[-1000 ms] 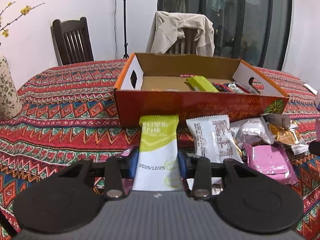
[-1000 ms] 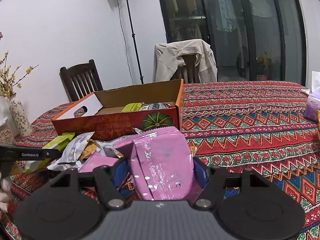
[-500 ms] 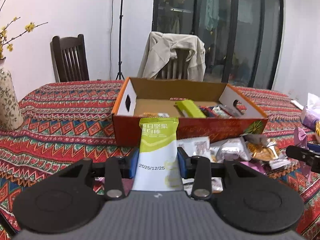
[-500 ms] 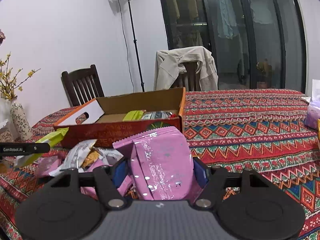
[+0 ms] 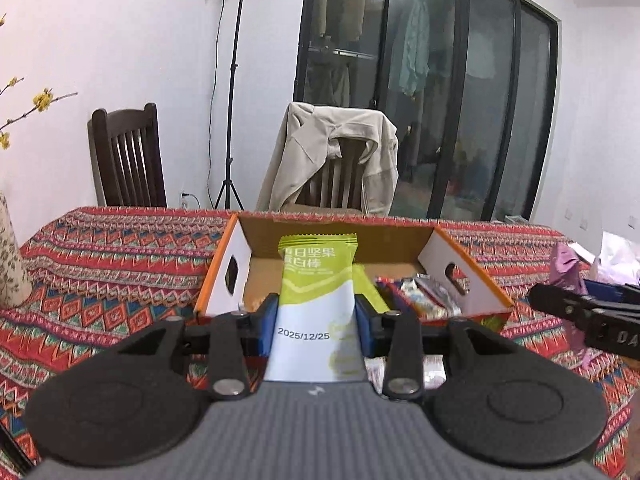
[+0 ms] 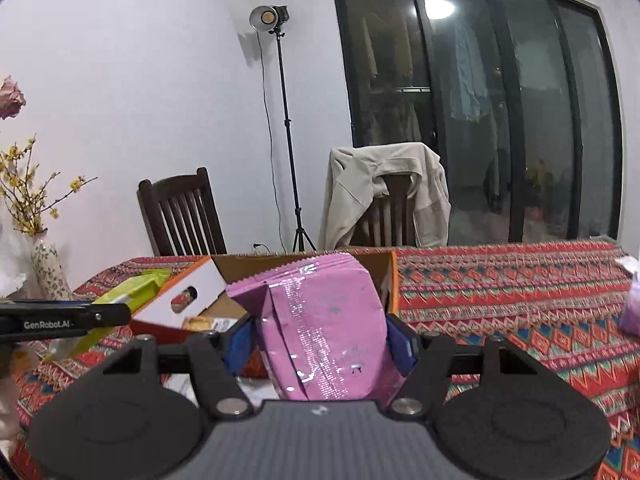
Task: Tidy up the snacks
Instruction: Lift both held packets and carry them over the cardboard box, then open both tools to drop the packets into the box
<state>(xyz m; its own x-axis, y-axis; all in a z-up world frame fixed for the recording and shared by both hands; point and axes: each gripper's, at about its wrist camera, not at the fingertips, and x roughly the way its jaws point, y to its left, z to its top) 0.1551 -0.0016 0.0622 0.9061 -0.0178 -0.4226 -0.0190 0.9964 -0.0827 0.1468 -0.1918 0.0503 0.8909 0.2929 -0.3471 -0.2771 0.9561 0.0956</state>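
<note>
My left gripper (image 5: 316,322) is shut on a green and white snack bar (image 5: 316,300), held upright in front of the open orange cardboard box (image 5: 224,256). Inside the box lie another green bar (image 5: 368,286) and several wrapped snacks (image 5: 420,294). My right gripper (image 6: 320,346) is shut on a pink snack packet (image 6: 324,328), raised before the same box (image 6: 394,280). In the left wrist view the right gripper (image 5: 588,320) shows at the right edge; in the right wrist view the left gripper (image 6: 64,318) with its green bar (image 6: 132,292) enters from the left.
The table wears a red patterned cloth (image 5: 100,256). A floral vase (image 6: 48,272) with yellow blossoms stands at its left. Behind the table are a dark wooden chair (image 5: 128,160), a chair draped with a beige jacket (image 5: 336,160) and a light stand (image 6: 280,120). A purple bag (image 6: 632,312) lies far right.
Both grippers have risen with their snacks still held. The box now sits lower in both views and its inside is more visible; the loose snack pile has dropped out of sight.
</note>
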